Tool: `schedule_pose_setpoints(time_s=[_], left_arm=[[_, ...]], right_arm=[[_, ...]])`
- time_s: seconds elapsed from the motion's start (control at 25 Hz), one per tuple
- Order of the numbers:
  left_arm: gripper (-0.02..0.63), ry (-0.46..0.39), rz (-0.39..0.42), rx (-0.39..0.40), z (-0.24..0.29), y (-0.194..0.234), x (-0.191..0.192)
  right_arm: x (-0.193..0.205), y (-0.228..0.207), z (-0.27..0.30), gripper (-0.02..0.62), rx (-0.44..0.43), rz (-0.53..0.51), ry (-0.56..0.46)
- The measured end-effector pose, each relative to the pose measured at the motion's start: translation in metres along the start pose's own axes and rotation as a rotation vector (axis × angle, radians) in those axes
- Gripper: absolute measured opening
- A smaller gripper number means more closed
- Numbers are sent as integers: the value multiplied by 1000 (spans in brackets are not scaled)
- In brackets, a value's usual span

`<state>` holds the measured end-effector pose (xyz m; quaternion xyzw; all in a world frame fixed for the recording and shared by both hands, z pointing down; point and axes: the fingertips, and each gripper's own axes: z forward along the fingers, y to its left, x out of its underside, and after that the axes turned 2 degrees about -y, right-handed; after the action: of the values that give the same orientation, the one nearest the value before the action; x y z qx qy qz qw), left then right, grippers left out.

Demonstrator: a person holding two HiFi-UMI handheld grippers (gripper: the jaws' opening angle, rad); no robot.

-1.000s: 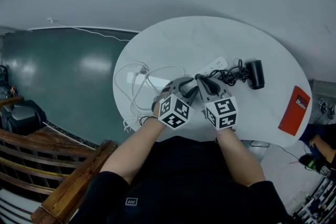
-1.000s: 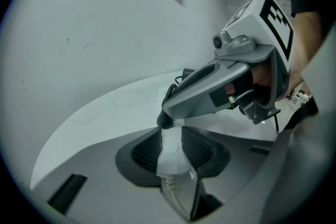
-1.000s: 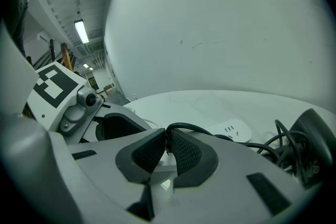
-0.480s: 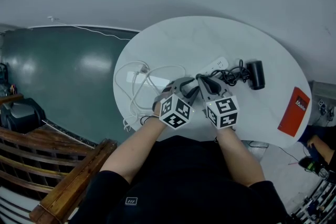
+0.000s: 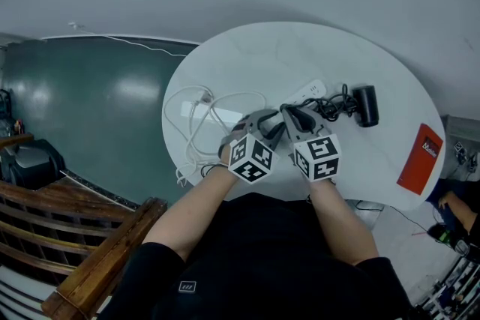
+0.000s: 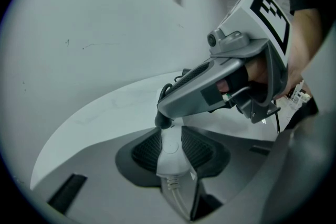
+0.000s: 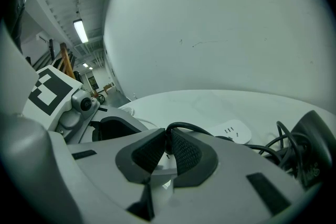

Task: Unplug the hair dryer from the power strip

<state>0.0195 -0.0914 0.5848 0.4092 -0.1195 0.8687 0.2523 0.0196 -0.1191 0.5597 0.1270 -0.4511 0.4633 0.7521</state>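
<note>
table [image 5: 300,49]: white and round; i look steeply down on it.
power strip [image 5: 312,92]: white, near the middle of the surface; its far end shows past my tongs.
left gripper [image 5: 260,118]: tongs pinch the cable end of the power strip.
right gripper [image 5: 292,115]: tongs nearly together, pinching the black cord [image 7: 184,127] right over the strip; i cannot tell if the plug is seated.
hair dryer [image 5: 365,106]: black, lying toward the right edge, near the strip's far end, with its cord bunched between them.
white cable [image 5: 201,124]: loops toward the left edge.
red booklet [image 5: 421,157]: at the right edge.
</note>
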Motion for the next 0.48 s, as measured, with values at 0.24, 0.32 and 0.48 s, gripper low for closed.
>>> schedule_pose_setpoints(time_s=[0.24,0.32,0.48], left_arm=[[126,-2,-12,-1,1,1,0],[126,-5,-20,3,1,1,0],[126,-3,-7,4,1,0,-1]], right_arm=[[1,0,-1,58,-8,0,12],[3,-1,-4,58,-10,7,10],[2,-2,-3,58,-4,10,6]])
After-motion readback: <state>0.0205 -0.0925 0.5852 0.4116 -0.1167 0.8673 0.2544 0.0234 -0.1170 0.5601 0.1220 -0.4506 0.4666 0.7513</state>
